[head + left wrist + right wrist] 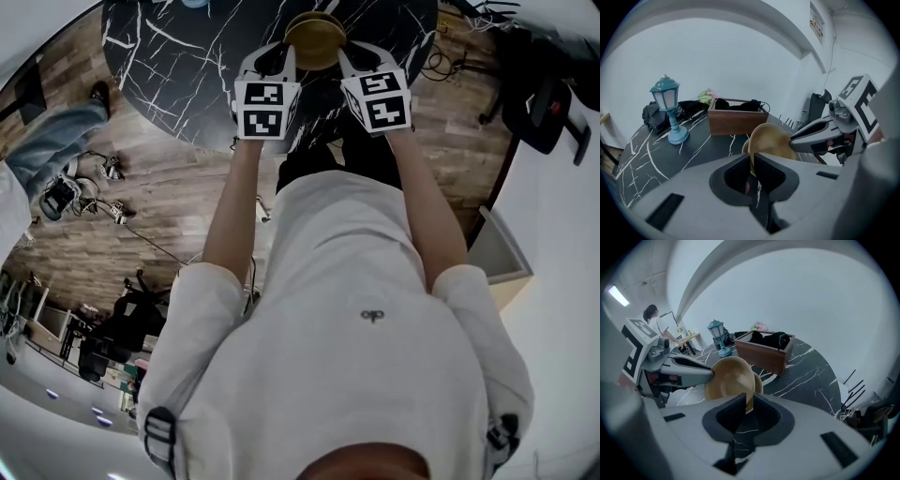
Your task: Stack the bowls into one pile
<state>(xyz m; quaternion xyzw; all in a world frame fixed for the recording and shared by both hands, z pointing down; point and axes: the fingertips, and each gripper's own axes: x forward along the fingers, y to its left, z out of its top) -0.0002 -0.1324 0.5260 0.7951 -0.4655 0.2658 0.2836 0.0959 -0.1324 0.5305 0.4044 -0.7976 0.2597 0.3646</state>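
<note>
Grippers left (281, 56) and right (349, 58) hang over the black marble table (187, 75), each clamped on an opposite rim of the golden bowl (315, 39), probably to keep it steady. A second bowl (758, 383) peeks out just behind, likely the pile's base.
</note>
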